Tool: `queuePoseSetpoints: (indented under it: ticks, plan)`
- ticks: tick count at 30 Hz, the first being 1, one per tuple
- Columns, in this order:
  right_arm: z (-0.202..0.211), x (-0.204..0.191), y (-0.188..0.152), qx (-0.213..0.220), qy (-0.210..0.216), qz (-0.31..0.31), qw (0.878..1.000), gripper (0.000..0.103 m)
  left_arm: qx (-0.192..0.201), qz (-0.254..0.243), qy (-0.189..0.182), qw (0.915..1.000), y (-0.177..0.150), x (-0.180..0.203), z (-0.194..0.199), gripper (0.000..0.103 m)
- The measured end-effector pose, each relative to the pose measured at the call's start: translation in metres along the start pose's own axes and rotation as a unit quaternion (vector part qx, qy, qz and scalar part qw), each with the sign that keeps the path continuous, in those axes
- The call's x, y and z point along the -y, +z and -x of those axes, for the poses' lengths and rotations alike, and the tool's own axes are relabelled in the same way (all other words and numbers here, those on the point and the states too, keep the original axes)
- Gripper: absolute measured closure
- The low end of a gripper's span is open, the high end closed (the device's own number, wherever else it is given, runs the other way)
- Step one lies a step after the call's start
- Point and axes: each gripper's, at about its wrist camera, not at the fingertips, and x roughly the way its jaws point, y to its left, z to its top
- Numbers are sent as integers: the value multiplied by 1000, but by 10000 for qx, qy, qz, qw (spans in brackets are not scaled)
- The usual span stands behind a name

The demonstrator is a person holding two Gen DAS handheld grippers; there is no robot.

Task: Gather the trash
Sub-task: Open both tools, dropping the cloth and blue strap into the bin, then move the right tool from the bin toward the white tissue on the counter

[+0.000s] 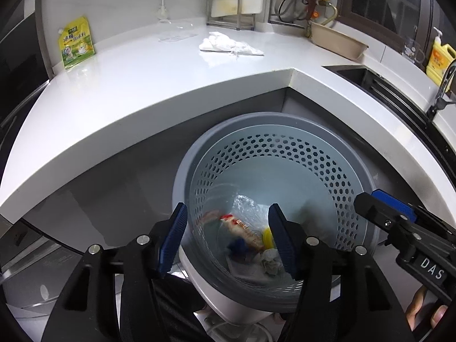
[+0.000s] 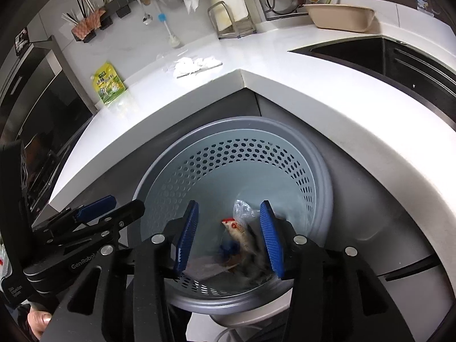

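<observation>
both grippers, left gripper (image 1: 228, 235) and right gripper (image 2: 228, 235), gape empty over grey trash bin (image 1: 353, 156); snack wrapper (image 1: 245, 229) lies inside, white crumpled tissue (image 1: 228, 46) on bench (image 1: 136, 85).

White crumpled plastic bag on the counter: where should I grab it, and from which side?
Grip the white crumpled plastic bag at its bunched, taller left end, coming down from above. The rest trails off thin and flat against the countertop, giving the pads little to pinch.

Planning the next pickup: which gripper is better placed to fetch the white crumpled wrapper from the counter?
Either, marginally. Left gripper and right gripper both hover open and empty over the bin; the white wrapper lies about straight ahead of both.
</observation>
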Motion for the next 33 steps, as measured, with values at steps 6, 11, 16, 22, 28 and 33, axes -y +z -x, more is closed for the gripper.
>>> queuePoseSetpoints:
  ticks: [6,11,16,22,28,33]
  plan:
    - [1,0,-1,-8,15,10,10000,60,14,32,22,10000,0,-2,2,41]
    - [1,-1,-2,-12,32,22,10000,60,76,46,47,9999,-1,-4,5,37]
    - [3,0,-2,34,32,7,10000,56,98,85,61,9999,-2,-8,6,31]
    - [2,1,-1,94,15,-4,10000,50,121,141,77,9998,-1,-14,4,24]
    - [0,1,3,170,-53,35,9998,44,351,256,88,9990,2,-23,7,10]
    - [1,-2,14,320,-102,174,9993,40,587,329,138,9976,10,-31,11,7]
